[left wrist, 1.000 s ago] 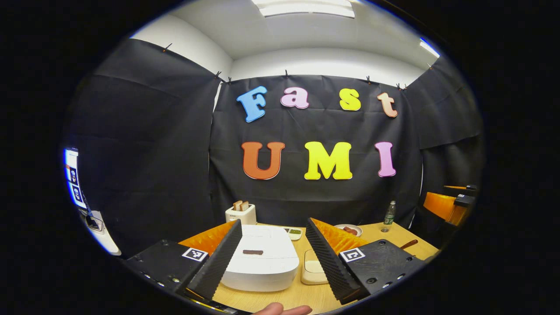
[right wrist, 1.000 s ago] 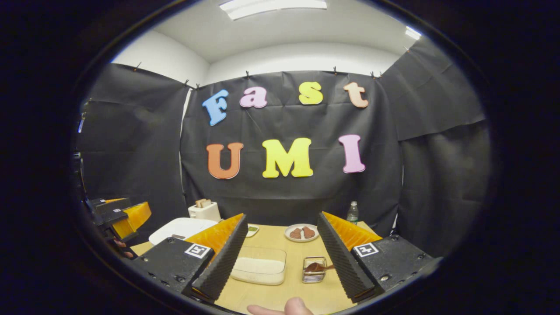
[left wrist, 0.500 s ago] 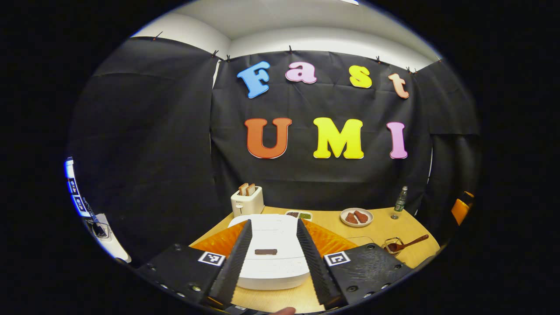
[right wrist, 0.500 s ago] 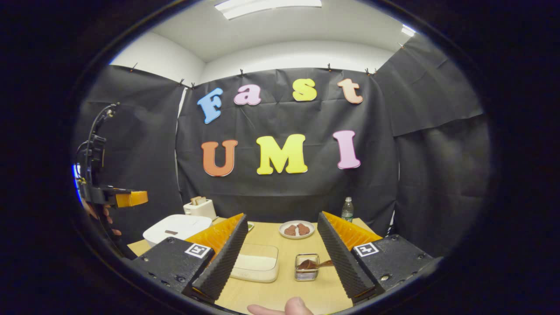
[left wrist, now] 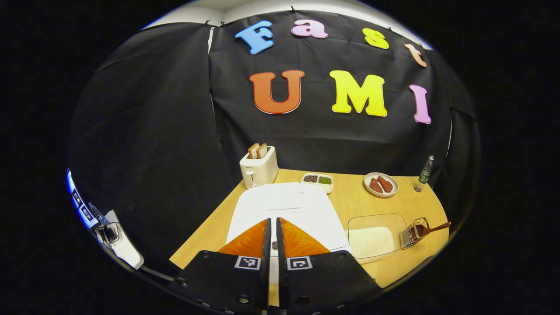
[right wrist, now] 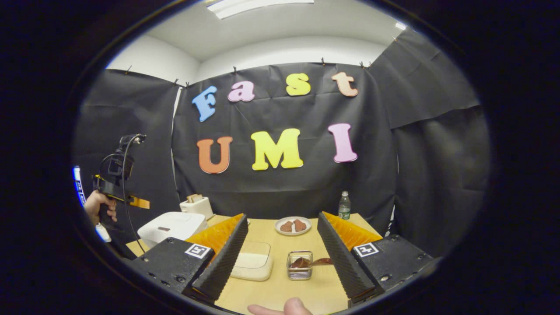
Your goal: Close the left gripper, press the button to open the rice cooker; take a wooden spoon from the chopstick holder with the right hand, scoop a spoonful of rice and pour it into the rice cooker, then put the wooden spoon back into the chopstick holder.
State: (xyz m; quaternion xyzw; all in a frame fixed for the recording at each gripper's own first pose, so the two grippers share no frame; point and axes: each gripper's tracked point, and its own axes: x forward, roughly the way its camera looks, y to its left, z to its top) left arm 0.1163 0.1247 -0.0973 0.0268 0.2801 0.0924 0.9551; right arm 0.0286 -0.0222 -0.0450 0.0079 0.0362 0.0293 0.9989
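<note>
The white rice cooker [left wrist: 286,208] sits lid-down on the wooden table, and its dark button [left wrist: 274,245] peeks between my fingers. My left gripper [left wrist: 274,221] hovers above the cooker's front, shut with nothing in it. To the right lie a clear rice container [left wrist: 376,236] and a wire chopstick holder [left wrist: 412,232] with the wooden spoon [left wrist: 433,227] in it. My right gripper [right wrist: 281,216] is open and empty, some way short of the holder [right wrist: 299,266] and spoon [right wrist: 308,261]. In the right gripper view, the left gripper [right wrist: 139,202] hangs over the cooker [right wrist: 173,225], held by a hand [right wrist: 98,205].
At the back of the table [left wrist: 210,236] stand a toaster [left wrist: 258,168] with bread, a two-part dish [left wrist: 318,179], a plate of meat [left wrist: 380,184] and a bottle [left wrist: 425,168]. Black cloth walls close in the booth. A thumb [right wrist: 286,307] shows at the bottom.
My left gripper went from wide open to shut while rising and tilting down over the rice cooker. The right gripper stayed open and shifted only slightly.
</note>
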